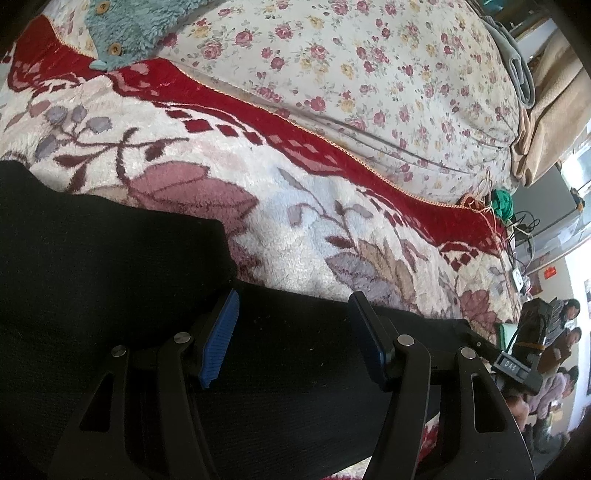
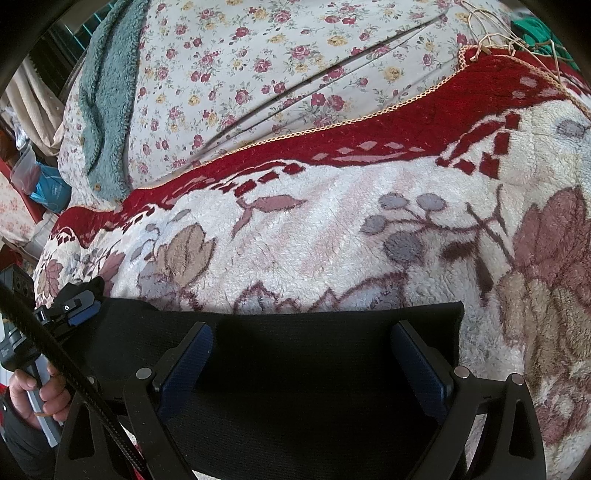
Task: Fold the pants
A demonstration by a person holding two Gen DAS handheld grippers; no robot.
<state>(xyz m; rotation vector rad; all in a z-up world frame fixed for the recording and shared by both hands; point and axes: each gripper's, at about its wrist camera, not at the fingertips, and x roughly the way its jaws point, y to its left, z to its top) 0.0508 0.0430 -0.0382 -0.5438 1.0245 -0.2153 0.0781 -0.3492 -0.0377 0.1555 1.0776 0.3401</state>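
Black pants point(image 1: 110, 266) lie on a plush floral blanket point(image 1: 295, 206) on the bed. In the left wrist view my left gripper point(image 1: 291, 332) is open, its blue pads point(image 1: 219, 339) spread over the black fabric, nothing held between them. In the right wrist view the pants point(image 2: 303, 369) show a straight far edge and a right corner. My right gripper point(image 2: 301, 362) is open above that fabric, blue pads point(image 2: 417, 369) wide apart. The left gripper point(image 2: 79, 308) shows at the far left of the right wrist view, at the pants' edge, held by a hand point(image 2: 40, 391).
A rose-print quilt point(image 1: 369, 74) lies beyond the blanket's red border point(image 1: 258, 110). A teal fleece garment point(image 1: 122, 33) with buttons sits on it; it also shows in the right wrist view point(image 2: 103, 103). Cables and green yarn point(image 1: 502, 201) lie at the bed's edge.
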